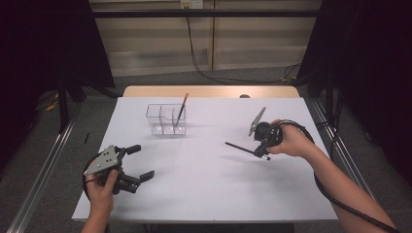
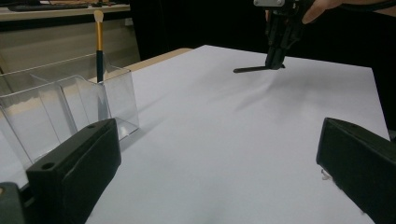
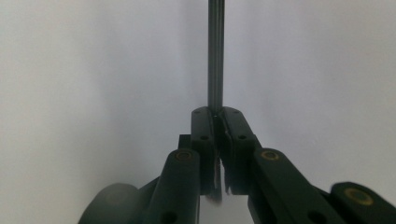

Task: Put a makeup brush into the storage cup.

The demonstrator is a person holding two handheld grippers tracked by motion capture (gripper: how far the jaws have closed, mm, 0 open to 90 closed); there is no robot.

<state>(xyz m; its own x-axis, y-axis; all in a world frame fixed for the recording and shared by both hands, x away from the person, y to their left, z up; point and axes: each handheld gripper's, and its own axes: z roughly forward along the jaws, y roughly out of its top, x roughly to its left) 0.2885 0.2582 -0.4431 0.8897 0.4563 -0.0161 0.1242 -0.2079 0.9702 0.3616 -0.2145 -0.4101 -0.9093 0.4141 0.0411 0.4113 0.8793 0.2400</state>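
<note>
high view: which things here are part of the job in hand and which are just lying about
Part of the job:
- right gripper, jaws shut on the thin dark brush
- clear divided organizer, with a gold-handled brush standing in it

Just lying about:
- left gripper, jaws open and holding nothing
- small dark object at the far edge of the table; too small to tell what it is

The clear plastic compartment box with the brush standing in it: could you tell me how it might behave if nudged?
The clear plastic compartment box looks thin-walled and nearly empty, so probably light and apt to slide on the white tabletop. The gold-and-black brush leans tall above its rim, so it may rattle or tip it.
</note>
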